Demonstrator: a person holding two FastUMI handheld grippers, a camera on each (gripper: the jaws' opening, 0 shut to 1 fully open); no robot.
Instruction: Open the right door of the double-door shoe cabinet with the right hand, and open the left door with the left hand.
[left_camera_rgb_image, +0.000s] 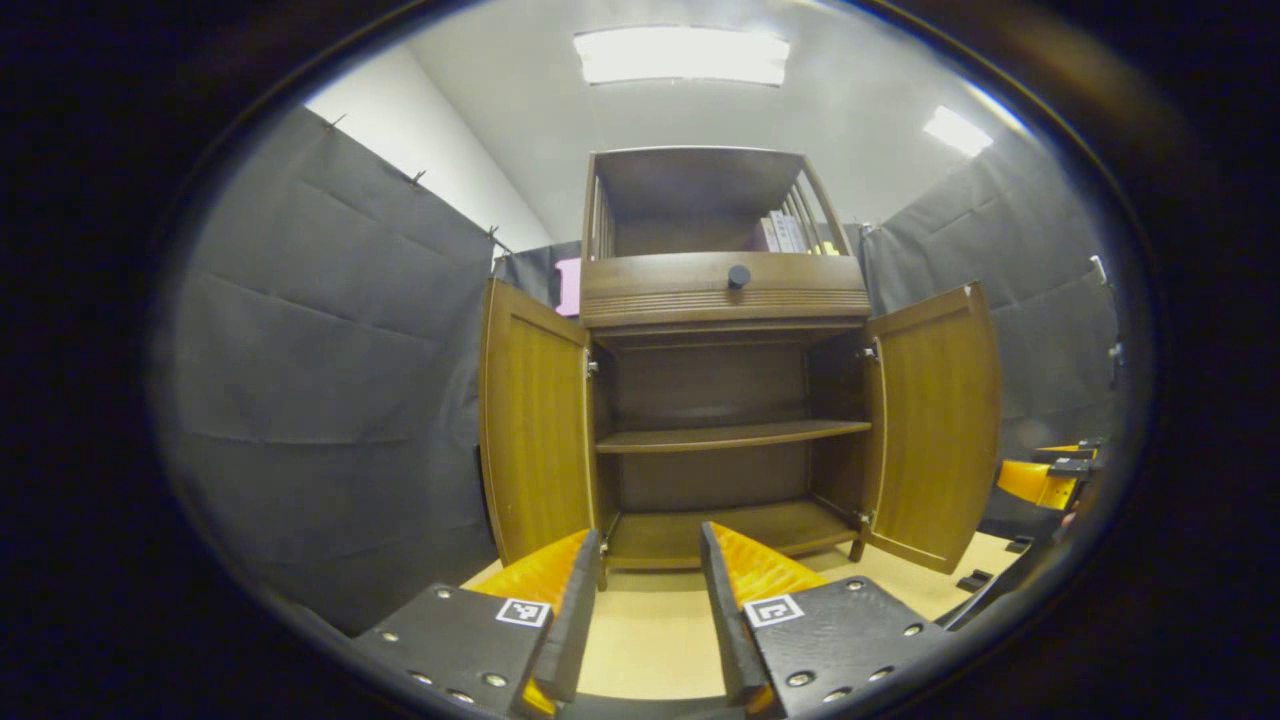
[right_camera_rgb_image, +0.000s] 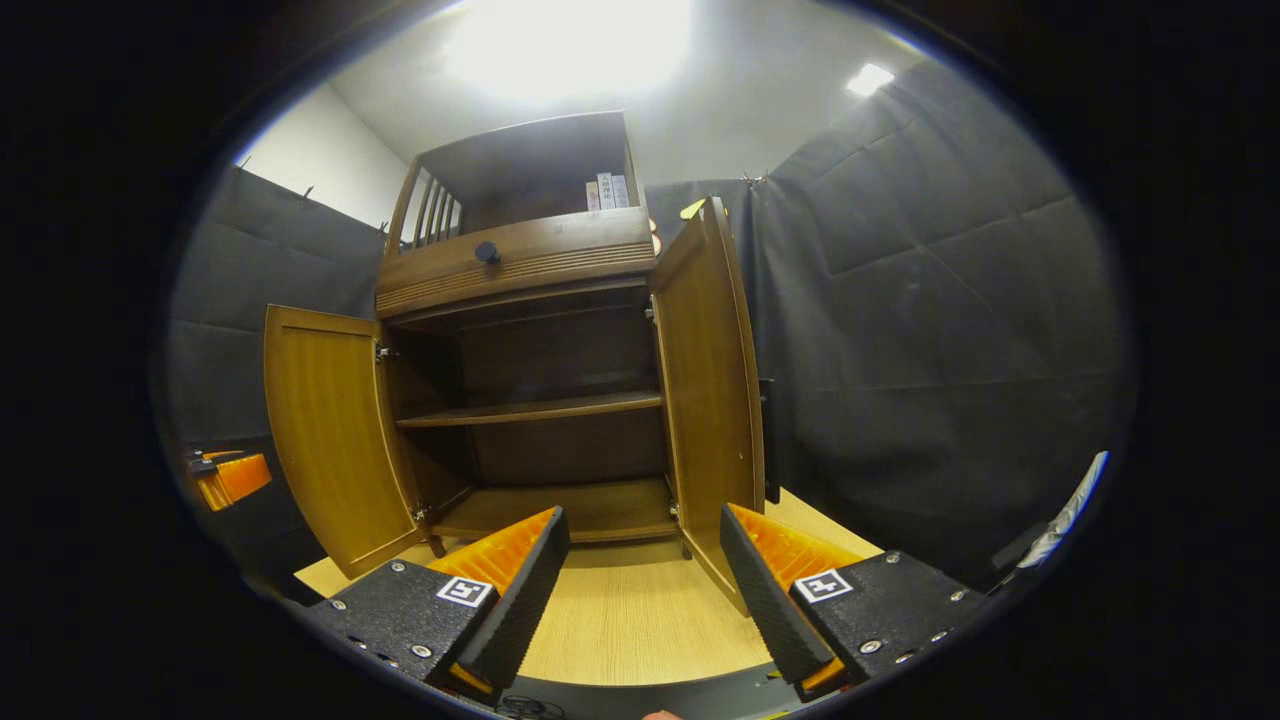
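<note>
The brown wooden shoe cabinet (left_camera_rgb_image: 725, 300) (right_camera_rgb_image: 520, 265) stands ahead with both doors swung wide. Its left door (left_camera_rgb_image: 535, 425) (right_camera_rgb_image: 330, 440) and right door (left_camera_rgb_image: 935, 425) (right_camera_rgb_image: 705, 390) angle outward, baring two empty shelves (left_camera_rgb_image: 730, 435) (right_camera_rgb_image: 530, 410). My left gripper (left_camera_rgb_image: 650, 590) is open, low in front of the cabinet, a short way back from it and holding nothing. My right gripper (right_camera_rgb_image: 645, 580) is open too, just before the right door's lower edge, fingers apart and empty. The right gripper (left_camera_rgb_image: 1050, 480) also shows at the far right in the left gripper view, and the left gripper (right_camera_rgb_image: 230, 475) at the far left in the right gripper view.
A drawer with a dark round knob (left_camera_rgb_image: 738, 276) (right_camera_rgb_image: 487, 252) sits above the doors, and an open top shelf holds a few books (left_camera_rgb_image: 785, 232) (right_camera_rgb_image: 607, 190). Black cloth walls (left_camera_rgb_image: 330, 380) (right_camera_rgb_image: 930, 330) close in on both sides. The floor (left_camera_rgb_image: 650, 640) (right_camera_rgb_image: 620, 610) is light wood.
</note>
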